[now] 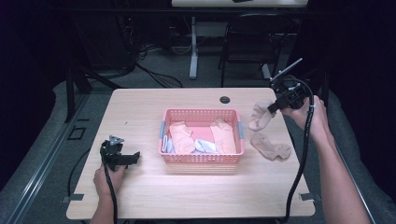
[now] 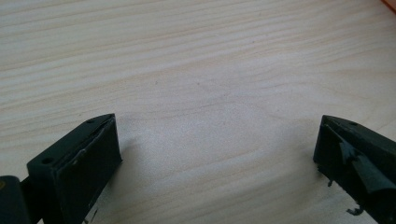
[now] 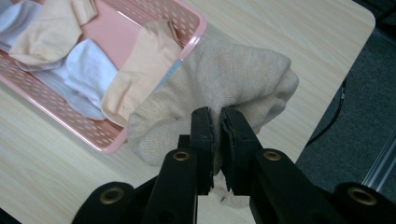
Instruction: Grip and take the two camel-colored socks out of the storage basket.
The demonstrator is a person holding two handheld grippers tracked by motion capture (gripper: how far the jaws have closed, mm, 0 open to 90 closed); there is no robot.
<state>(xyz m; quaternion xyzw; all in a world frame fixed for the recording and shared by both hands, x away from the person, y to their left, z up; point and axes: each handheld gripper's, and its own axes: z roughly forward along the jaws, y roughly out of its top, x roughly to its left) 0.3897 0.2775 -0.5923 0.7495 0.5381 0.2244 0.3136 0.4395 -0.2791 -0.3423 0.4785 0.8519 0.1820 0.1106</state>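
Right gripper (image 3: 217, 121) pinching beige sock (image 3: 224, 84), jaws nearly closed on fabric, lifting it at right of frame beside pink basket (image 1: 201, 157). Sock looking soft, light, limp, draping; bunched fold giving best hold. Left gripper (image 1: 122, 157) resting lower left, jaws wide apart, holding nothing.

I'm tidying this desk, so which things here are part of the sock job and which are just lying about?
Part of the job:
- beige sock clamped in right tool
- second beige sock on the table
- pink basket holding socks
- left tool, open, empty

Just lying about:
- black chair
- floor cables
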